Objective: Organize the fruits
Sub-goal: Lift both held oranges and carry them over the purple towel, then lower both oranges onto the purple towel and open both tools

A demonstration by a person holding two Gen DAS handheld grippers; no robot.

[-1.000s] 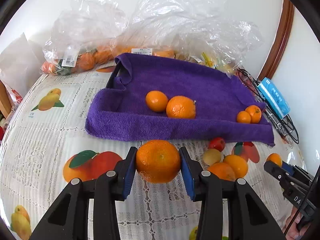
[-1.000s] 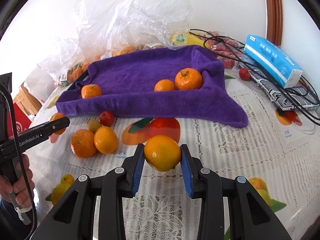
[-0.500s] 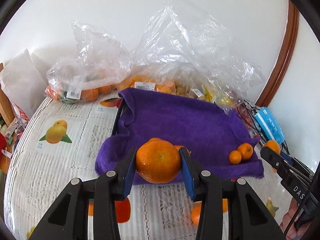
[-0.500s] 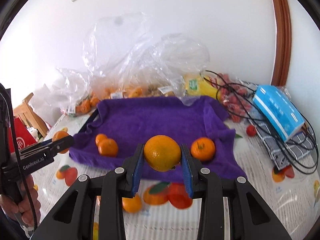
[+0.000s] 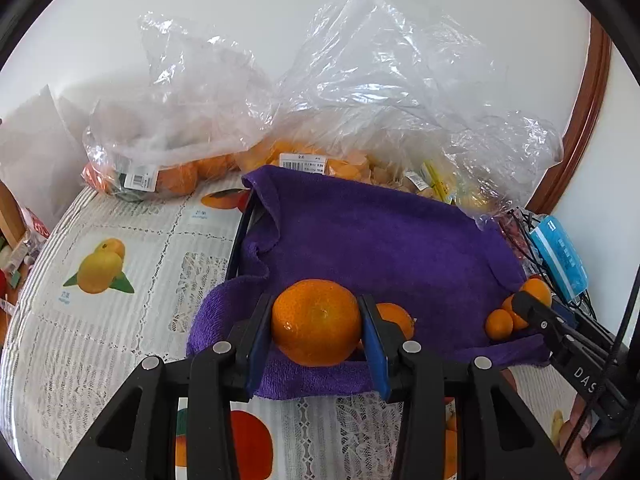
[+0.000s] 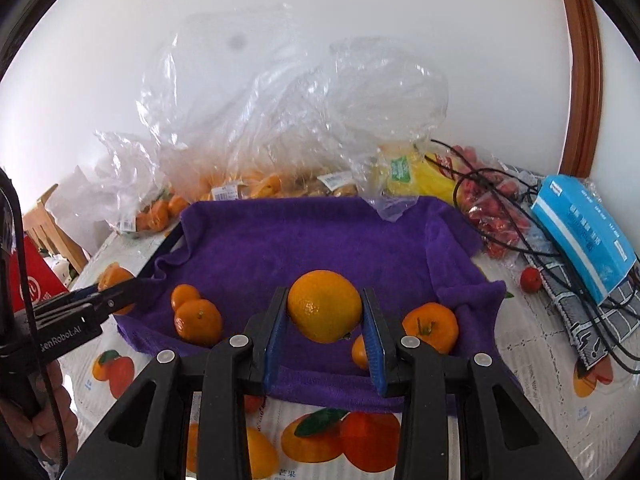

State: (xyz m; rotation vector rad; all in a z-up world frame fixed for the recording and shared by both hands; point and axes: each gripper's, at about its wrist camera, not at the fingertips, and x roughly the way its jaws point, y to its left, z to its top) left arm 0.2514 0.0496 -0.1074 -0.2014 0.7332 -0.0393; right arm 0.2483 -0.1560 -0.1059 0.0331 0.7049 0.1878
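Both tools level over the purple towel (image 5: 380, 240) — left tool (image 5: 316, 322) clamps a tangerine (image 5: 316, 320), right tool (image 6: 325, 307) an orange (image 6: 325, 306)

We look along the left gripper (image 5: 316, 336) from the purple towel's (image 5: 380, 240) near left edge, facing the wall; the right wrist view rides the right gripper (image 6: 324, 338) at the near right edge; both share the towel mid-frame and plastic bags (image 6: 280, 120) above.
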